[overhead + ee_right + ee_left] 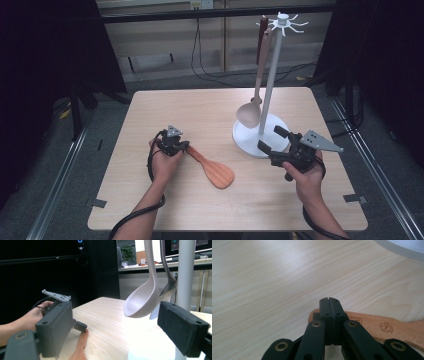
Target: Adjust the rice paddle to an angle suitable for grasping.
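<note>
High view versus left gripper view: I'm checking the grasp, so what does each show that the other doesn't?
The high view adds the rack's pole with a pale ladle hanging from it, and the open right gripper beside it. The left gripper view adds close detail: the left gripper with its jaws pressed together over the handle end, and stamped marks on the handle. Both show the wooden spatula flat on the table and the rack's white base.

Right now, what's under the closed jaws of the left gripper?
Under the left gripper lies the handle end of the wooden spatula, flat on the table. The jaws cover part of the handle, so contact there cannot be judged.
</note>
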